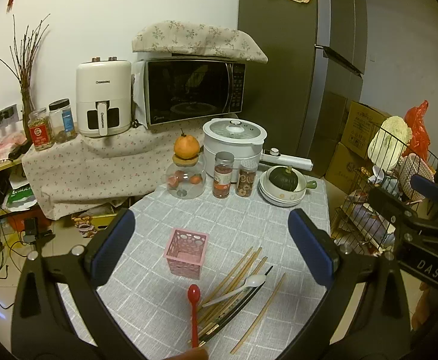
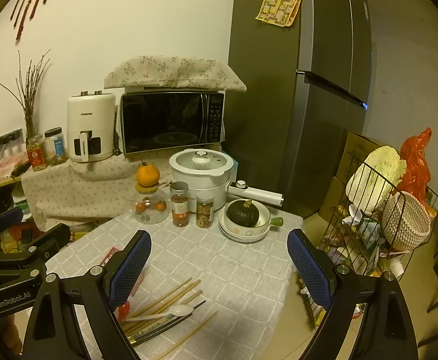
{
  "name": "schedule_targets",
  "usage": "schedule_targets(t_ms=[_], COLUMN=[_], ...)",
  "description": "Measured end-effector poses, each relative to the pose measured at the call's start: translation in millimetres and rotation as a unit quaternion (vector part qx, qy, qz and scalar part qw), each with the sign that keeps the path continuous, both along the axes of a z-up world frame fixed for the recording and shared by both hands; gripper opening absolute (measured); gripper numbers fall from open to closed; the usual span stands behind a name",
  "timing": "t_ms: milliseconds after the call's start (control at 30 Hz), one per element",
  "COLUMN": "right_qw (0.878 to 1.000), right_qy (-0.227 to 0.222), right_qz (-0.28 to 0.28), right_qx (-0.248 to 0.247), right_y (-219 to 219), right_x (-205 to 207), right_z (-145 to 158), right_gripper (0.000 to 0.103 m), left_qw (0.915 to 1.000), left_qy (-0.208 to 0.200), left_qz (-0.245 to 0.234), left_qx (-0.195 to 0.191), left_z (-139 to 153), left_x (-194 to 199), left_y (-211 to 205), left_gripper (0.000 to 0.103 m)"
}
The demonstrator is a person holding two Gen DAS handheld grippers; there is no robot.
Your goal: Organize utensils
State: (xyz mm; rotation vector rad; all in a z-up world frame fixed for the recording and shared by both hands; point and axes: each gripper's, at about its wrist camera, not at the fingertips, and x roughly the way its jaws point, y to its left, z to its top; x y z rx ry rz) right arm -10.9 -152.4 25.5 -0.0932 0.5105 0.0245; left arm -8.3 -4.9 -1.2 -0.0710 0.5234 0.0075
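Left tool (image 1: 211, 244) open, pink holder (image 1: 185, 253) empty

Both your grippers hang wide open and tipped downward.

Your left gripper (image 1: 212, 246) holds its blue-padded fingers (image 1: 113, 246) far apart with nothing pinched between them. Your right gripper (image 2: 219, 273) does the same, pads (image 2: 309, 273) spread and empty. Each one shows at the edge of the other's view, the two side by side and apart.
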Motion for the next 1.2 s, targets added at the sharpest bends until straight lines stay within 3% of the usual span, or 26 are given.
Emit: schedule_targets(t_ms=[1200], right_qw=[1.0], right_qy=[0.006], right_qz=[0.002], right_qx=[0.004], right_y=[-0.9], right_x=[3.0], right_z=[-3.5], right_gripper=[0.093], left_qw=[0.9999], left_qy=[0.011], left_qz=[0.001], left_qx=[-0.004], left_z=[-6.6], left_x=[1.3], left_y=[5.3], left_gripper=[0.102])
